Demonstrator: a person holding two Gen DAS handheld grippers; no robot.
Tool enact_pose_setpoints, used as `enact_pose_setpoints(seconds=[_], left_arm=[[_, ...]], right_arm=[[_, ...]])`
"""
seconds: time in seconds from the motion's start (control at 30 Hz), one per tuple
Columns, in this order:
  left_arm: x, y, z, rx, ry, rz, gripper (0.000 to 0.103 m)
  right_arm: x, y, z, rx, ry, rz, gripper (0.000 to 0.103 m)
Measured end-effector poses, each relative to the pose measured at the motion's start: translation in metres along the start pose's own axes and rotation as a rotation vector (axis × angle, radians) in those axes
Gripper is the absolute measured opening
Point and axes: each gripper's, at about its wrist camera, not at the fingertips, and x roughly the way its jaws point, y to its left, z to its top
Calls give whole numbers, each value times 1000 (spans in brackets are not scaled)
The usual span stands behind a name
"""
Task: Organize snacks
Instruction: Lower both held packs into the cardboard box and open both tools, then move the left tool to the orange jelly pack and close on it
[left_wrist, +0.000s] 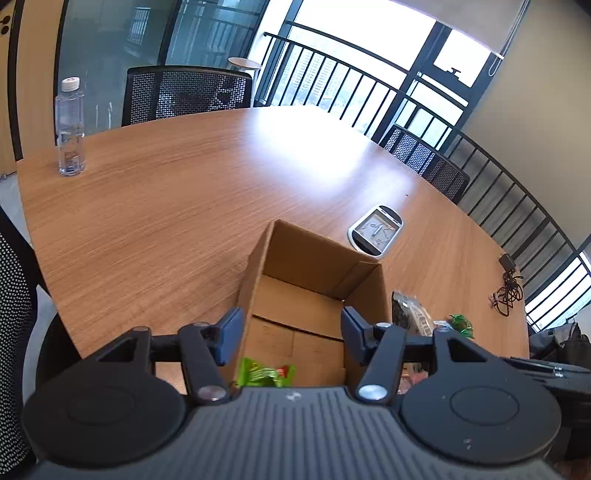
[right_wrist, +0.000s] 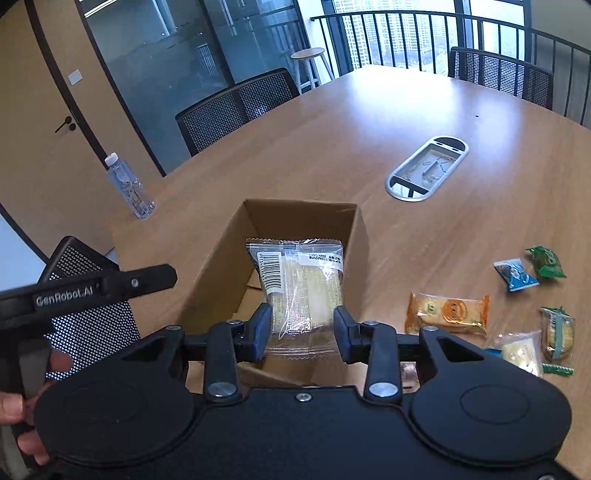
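Observation:
An open cardboard box (left_wrist: 306, 254) stands on the wooden table; it also shows in the right wrist view (right_wrist: 218, 254). My left gripper (left_wrist: 291, 334) is open and empty above the box's near edge. A green snack packet (left_wrist: 264, 373) lies inside the box at the near side. My right gripper (right_wrist: 301, 334) is shut on a clear-wrapped pale cake packet (right_wrist: 301, 284) and holds it over the box opening. Loose snacks lie right of the box: an orange packet (right_wrist: 448, 312), a blue packet (right_wrist: 515, 275), green packets (right_wrist: 548, 262) and pale ones (right_wrist: 521, 352).
A water bottle (left_wrist: 70, 127) stands at the table's far left, also seen in the right wrist view (right_wrist: 129, 186). A silver cable port (right_wrist: 426, 168) sits in the table beyond the box. A black cable (left_wrist: 508, 291) lies at the right. Mesh chairs (left_wrist: 184, 94) surround the table.

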Motion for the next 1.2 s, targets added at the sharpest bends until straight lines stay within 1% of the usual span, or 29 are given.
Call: enact_pose_setpoints(seconds=[0.13,0.2,0.23,0.27,0.3,0.33,0.4,0.5,0.57,0.63,0.7,0.87,1.0,1.2], left_arm=[[-2,8,2,-3,0,13,66],[-3,10,4,-1,-2,24,69],[-4,11,4,2,0,27,69],[-4,12,4,5,2,28,72],[-5,11,4,9,4,34,79],[-6,10,4,15,3,46,82],[-8,8,2,27,-7,58,86],[-9,4,-2,33,3,69,91],[-10,1,-5,40,8,57,93],[-11,-2,-8,46,7,45,96],[-12,-6,-10,51,9,38,103],[-15,-19,-14,79,18,8,103],[-19,-31,-20,108,20,-1,103],[-21,-44,-26,120,27,-9,103]], right_arm=[[6,8,3,-1,-18,10,36],[6,10,3,3,-43,23,39],[4,10,3,12,-71,33,51],[1,9,3,24,-89,39,74],[-2,8,4,40,-106,46,84],[-7,7,3,44,-128,49,96],[-18,6,3,30,-165,24,97],[-31,-4,1,38,-177,-7,98],[-39,-12,-3,44,-179,-11,102],[-48,-18,-10,33,-190,-32,103],[-54,-23,-17,24,-193,-49,103],[-69,-29,-33,3,-204,-89,103],[-76,-34,-44,9,-179,-87,103],[-87,-40,-57,2,-164,-115,103]])
